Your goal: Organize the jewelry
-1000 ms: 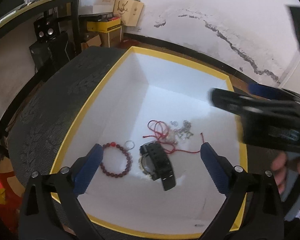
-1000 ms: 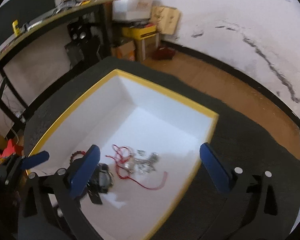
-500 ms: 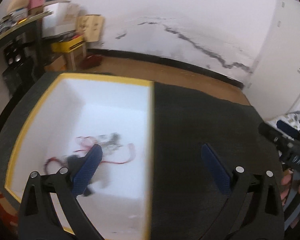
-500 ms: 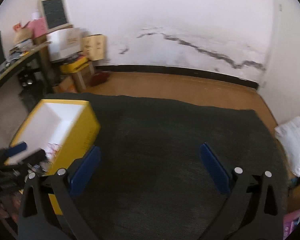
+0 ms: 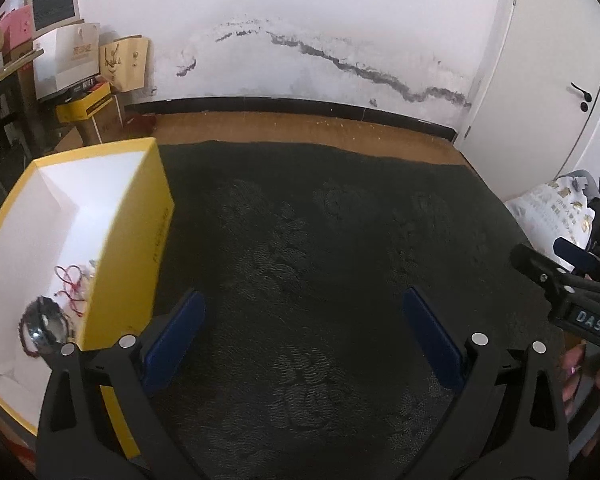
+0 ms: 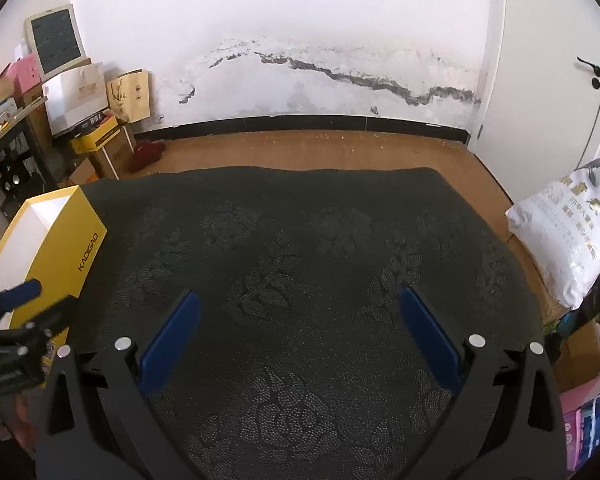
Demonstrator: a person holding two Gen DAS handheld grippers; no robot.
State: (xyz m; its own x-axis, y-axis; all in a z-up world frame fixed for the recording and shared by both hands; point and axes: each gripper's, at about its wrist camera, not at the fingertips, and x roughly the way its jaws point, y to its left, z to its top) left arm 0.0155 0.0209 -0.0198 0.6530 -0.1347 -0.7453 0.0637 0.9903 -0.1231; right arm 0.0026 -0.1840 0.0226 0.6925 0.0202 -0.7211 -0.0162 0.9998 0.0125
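A yellow box with a white inside stands at the left of the dark patterned cloth. On its floor lie a red cord, a black watch and a dark red bead bracelet, partly hidden by the box wall. My left gripper hangs open over the cloth, to the right of the box, with nothing between its blue pads. My right gripper is open too, over the middle of the cloth. The same box shows at the left in the right wrist view.
Cardboard boxes and paper bags crowd the back left corner beside a black rack. A white printed bag sits off the cloth at the right. The wooden floor and a stained wall lie beyond. A hand holds the right tool.
Both grippers have swung right and drawn back from above the box's inside to over the bare cloth. The jewelry stayed in the box. Both stayed open.
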